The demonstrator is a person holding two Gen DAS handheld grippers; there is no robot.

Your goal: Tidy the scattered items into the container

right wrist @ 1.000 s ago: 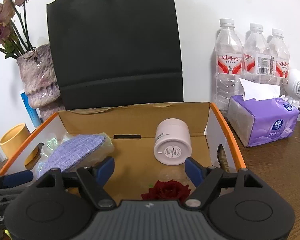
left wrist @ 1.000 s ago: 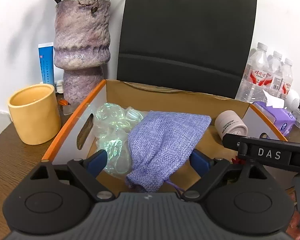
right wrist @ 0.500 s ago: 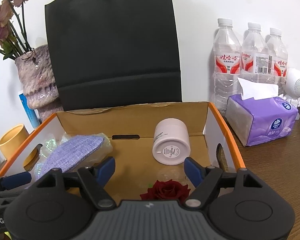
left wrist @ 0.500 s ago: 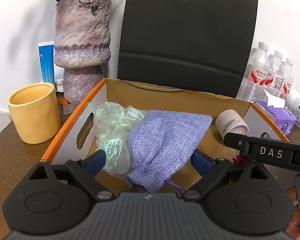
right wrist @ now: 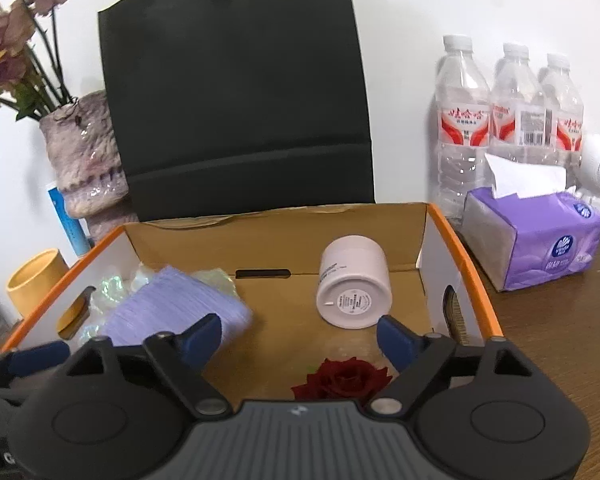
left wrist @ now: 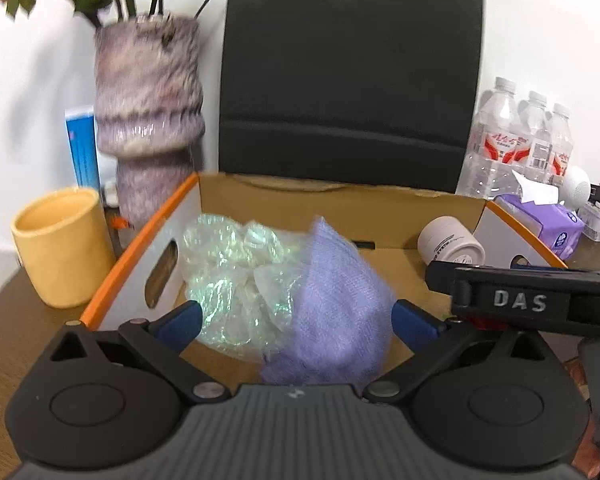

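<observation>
Left gripper (left wrist: 294, 322): held spread over the near-left part of the box, nothing pinched; the purple knitted pouch is seen between its blue fingers (left wrist: 178, 320), blurred.
Right gripper (right wrist: 300, 338): held spread above the near edge of the box, nothing gripped.
Cardboard box (right wrist: 458, 248): set on the wooden table (right wrist: 560, 340), open at the top, orange-edged, with a hand slot in each end wall.
Purple knitted pouch (right wrist: 176, 308): laid in the left part of the box, resting on the crumpled iridescent wrap (left wrist: 228, 276).
White jar (right wrist: 354, 282): laid on its side on the box floor, right of centre, base label turned to the camera.
Red rose (right wrist: 342, 378): placed at the near edge inside the box, between the right gripper's fingers.
Surroundings: a tissue pack (right wrist: 536, 240) and water bottles (right wrist: 508, 120) are seen to the right of the box, a yellow cup (left wrist: 62, 246) and a vase (left wrist: 150, 112) to the left.
</observation>
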